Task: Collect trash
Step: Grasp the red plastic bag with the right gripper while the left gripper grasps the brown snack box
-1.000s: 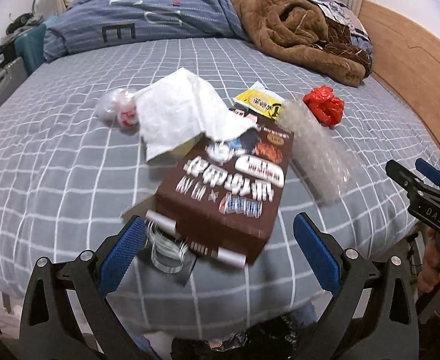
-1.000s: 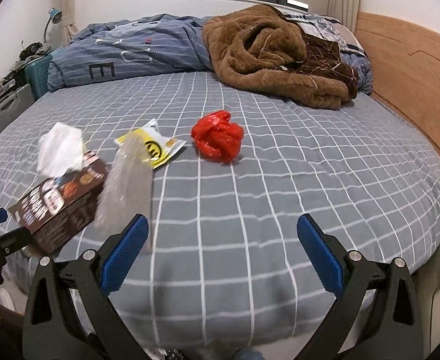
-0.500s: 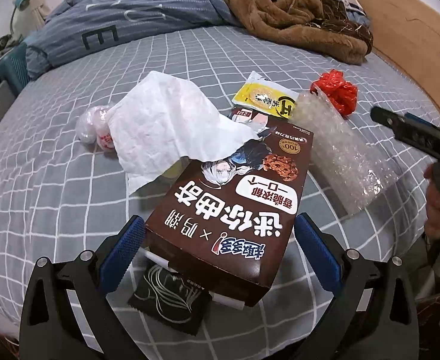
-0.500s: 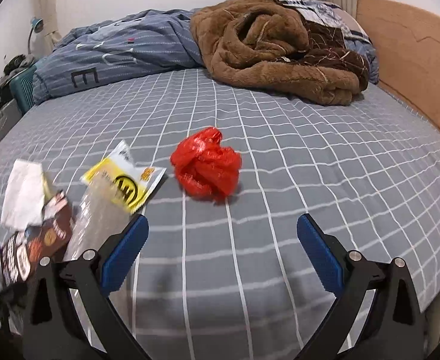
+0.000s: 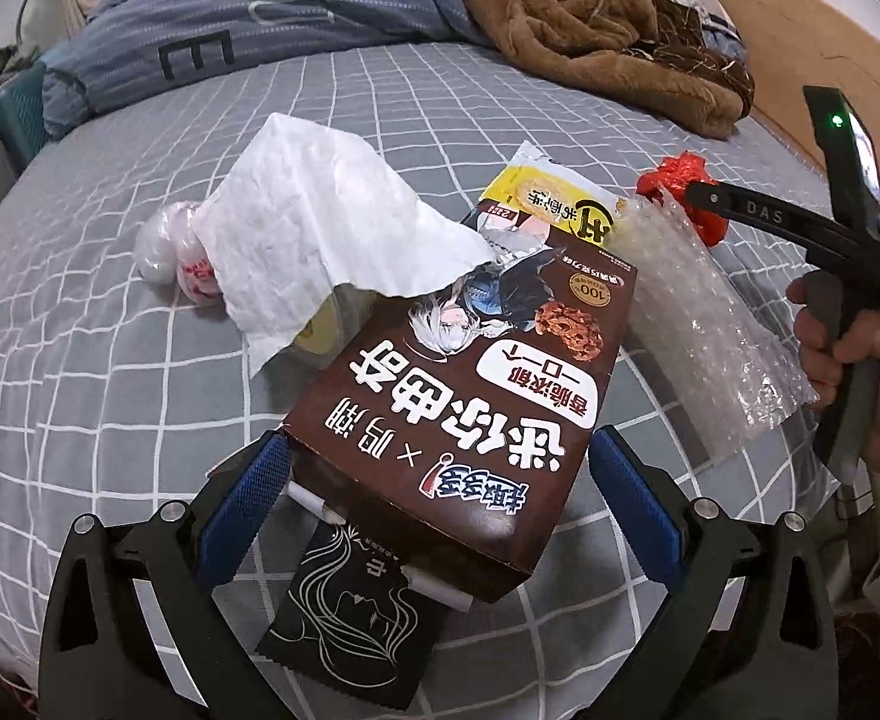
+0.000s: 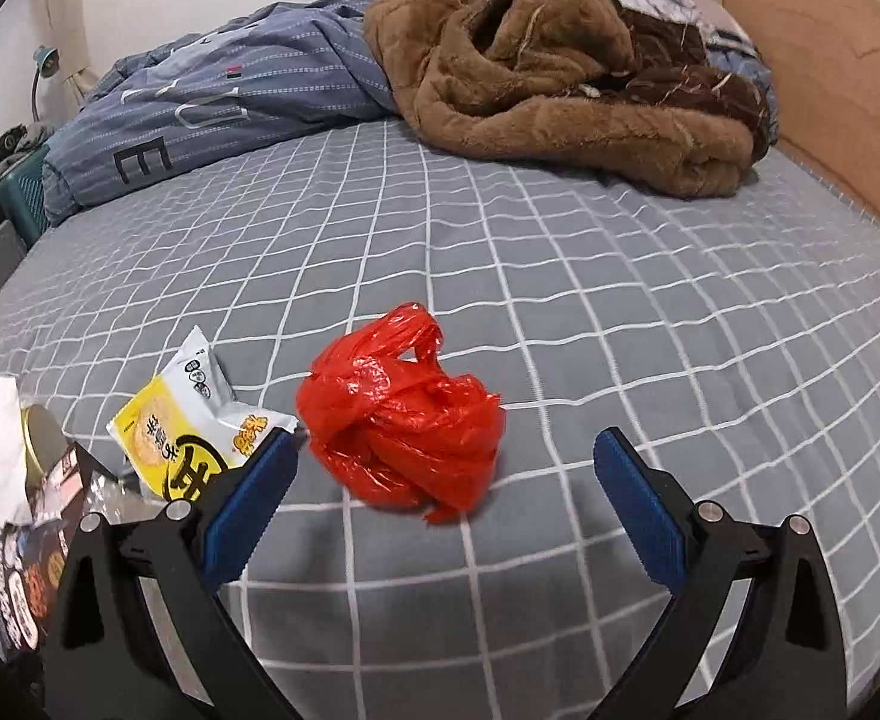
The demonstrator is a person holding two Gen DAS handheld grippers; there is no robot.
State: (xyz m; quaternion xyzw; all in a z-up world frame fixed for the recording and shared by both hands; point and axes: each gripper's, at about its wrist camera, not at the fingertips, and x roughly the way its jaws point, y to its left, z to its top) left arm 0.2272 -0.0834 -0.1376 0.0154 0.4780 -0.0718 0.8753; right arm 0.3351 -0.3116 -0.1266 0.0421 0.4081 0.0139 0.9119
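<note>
Brown cardboard fills the left wrist view: a cookie box [image 5: 469, 420] lies near the front edge of the bed [image 5: 110, 360], its near end between the spread blue pads of the left gripper [image 5: 440, 498], which stands wide open and grips nothing; whether the pads touch the box cannot be told. A black sachet [image 5: 350, 624] pokes out from under the box toward the bed's front edge. A crumpled white tissue [image 5: 320, 222] drapes over the box's far corner, with a small clear bag [image 5: 170, 246] just beside it on the left. A yellow snack wrapper [image 5: 553, 204] lies at the box's far end, and a bubble wrap sleeve [image 5: 703, 336] runs along its right side.

Seen from the right wrist, the right gripper [image 6: 445, 480] is likewise wide open and empty, low over the grey checked sheet, with a crumpled red plastic bag [image 6: 404, 426] lying just ahead between its fingers. A brown blanket [image 6: 559, 60] and a blue duvet [image 6: 218, 96] are heaped at the far edge.
</note>
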